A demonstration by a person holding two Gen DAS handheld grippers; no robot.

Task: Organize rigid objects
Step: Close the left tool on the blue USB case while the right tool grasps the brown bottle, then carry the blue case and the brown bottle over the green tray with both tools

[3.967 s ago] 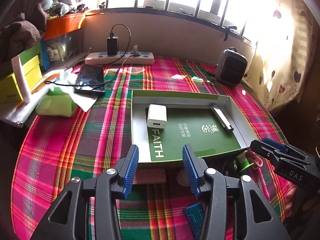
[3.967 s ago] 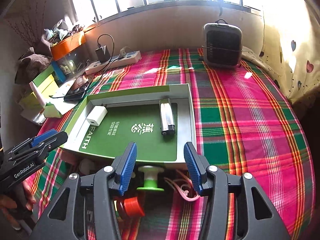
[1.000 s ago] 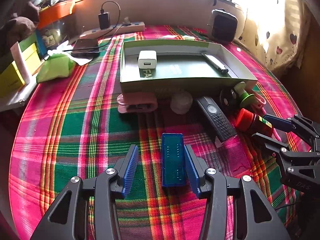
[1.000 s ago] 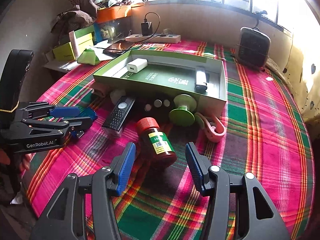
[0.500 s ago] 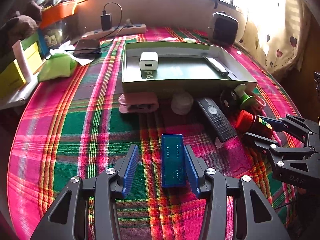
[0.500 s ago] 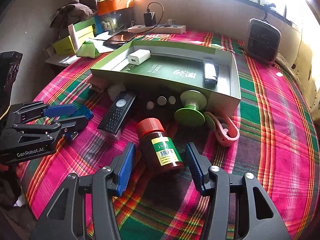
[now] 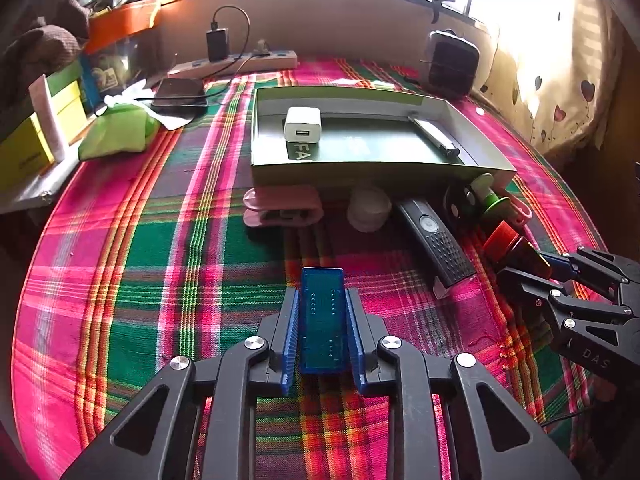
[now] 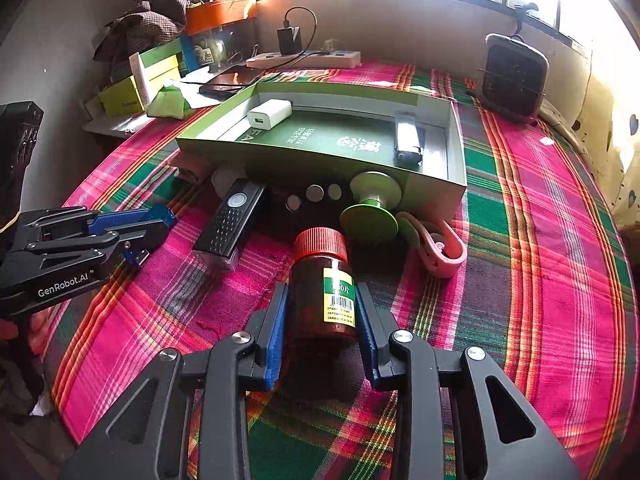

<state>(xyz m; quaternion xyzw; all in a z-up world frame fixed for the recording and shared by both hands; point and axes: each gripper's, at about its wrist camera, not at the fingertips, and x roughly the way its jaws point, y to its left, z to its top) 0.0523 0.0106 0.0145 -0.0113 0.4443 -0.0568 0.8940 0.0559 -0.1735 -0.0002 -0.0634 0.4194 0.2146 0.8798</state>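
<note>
A flat blue case [image 7: 322, 320] lies on the plaid cloth between the pads of my left gripper [image 7: 323, 296]. Its jaws are closing and both pads press the case's long sides. A brown bottle [image 8: 308, 304] with a red cap lies on its side in my right gripper [image 8: 321, 292]. Those jaws are closing too, and the pads touch the glass on both sides. Behind both stands a green box tray [image 7: 360, 170] holding a white charger [image 7: 303, 124] and a silver lighter [image 7: 434, 134]. The right gripper [image 7: 532, 268] shows at the left view's right edge.
Along the tray's front lie a pink clip [image 7: 282, 206], a white round cap [image 7: 368, 208], a black remote [image 7: 438, 242], a green spool [image 8: 370, 216] and a pink strap [image 8: 444, 250]. A heater [image 8: 514, 80], a power strip [image 7: 240, 64] and a phone [image 7: 180, 94] sit further back.
Both grippers' jaws have closed in, the left onto the blue case and the right onto the brown bottle. Neither hand has shifted.
</note>
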